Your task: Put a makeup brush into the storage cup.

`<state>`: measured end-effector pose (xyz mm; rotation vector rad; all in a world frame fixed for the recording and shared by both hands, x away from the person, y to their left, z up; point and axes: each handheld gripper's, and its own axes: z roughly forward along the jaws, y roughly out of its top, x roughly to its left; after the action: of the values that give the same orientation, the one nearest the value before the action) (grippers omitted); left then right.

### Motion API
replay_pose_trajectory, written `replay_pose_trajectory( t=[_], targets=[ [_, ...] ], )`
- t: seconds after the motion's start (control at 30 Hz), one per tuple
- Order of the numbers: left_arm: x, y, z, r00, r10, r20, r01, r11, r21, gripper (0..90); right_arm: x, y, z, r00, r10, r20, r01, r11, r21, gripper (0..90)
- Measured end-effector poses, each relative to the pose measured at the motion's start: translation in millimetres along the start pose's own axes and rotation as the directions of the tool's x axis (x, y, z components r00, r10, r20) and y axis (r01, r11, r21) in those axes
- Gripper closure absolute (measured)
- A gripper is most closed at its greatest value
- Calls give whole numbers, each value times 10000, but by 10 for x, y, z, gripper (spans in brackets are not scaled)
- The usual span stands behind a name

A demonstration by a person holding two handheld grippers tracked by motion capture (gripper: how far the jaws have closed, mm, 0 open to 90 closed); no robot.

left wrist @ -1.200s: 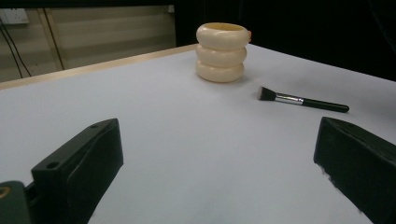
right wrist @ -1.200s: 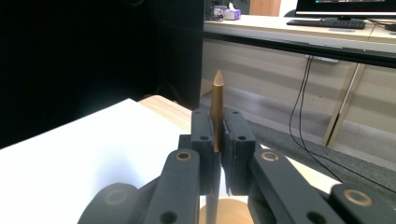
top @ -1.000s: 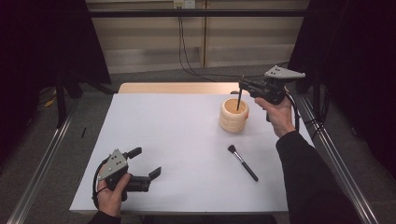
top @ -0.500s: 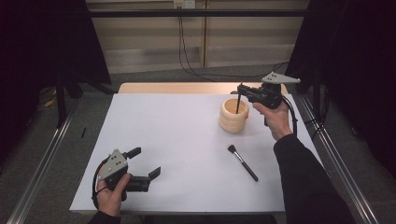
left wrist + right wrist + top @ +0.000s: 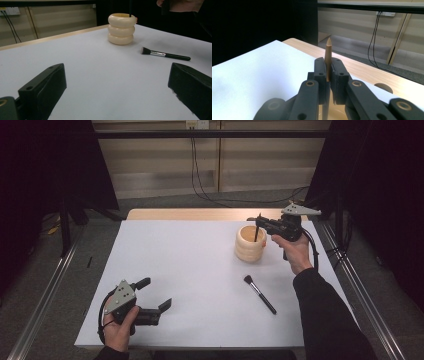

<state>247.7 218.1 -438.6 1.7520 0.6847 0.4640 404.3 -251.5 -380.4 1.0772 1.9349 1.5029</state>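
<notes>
A cream ribbed holder (image 5: pixel 251 242) (image 5: pixel 122 28) stands at the back right of the white table (image 5: pixel 190 270). My right gripper (image 5: pixel 259 220) (image 5: pixel 328 67) hovers level over its rim, shut on a slim brush handle (image 5: pixel 256 232) (image 5: pixel 328 57) that stands upright. The handle's pointed tan tip rises above the jaws and its lower end dips into the holder. A black makeup brush (image 5: pixel 260 294) (image 5: pixel 165 54) lies flat in front of the holder. At the front left my left gripper (image 5: pixel 154 293) (image 5: pixel 117 85) rests low, open, with nothing between its jaws.
A strip of bare wooden tabletop (image 5: pixel 190 214) shows behind the white sheet. Metal rails (image 5: pixel 45 290) run along both sides of the table. Cables (image 5: pixel 200 175) hang down the back wall to the floor.
My right gripper has sunk a little with the handle, so its lower end sits deeper in the holder. The left gripper has stayed put.
</notes>
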Motion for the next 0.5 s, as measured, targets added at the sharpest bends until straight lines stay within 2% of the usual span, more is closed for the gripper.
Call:
replay_pose_trajectory(
  t=[0.37,0.5],
  targets=[
    [-1,-2,2,10000,-31,26,31,10000,-27,19,-7,-91,36,9997,187,-145,-185,9998,125,835],
    [3,-3,1,10000,1,32,-1,10000,-3,19,-22,-117,57,9995,297,-49,-296,9994,166,830]
  ],
)
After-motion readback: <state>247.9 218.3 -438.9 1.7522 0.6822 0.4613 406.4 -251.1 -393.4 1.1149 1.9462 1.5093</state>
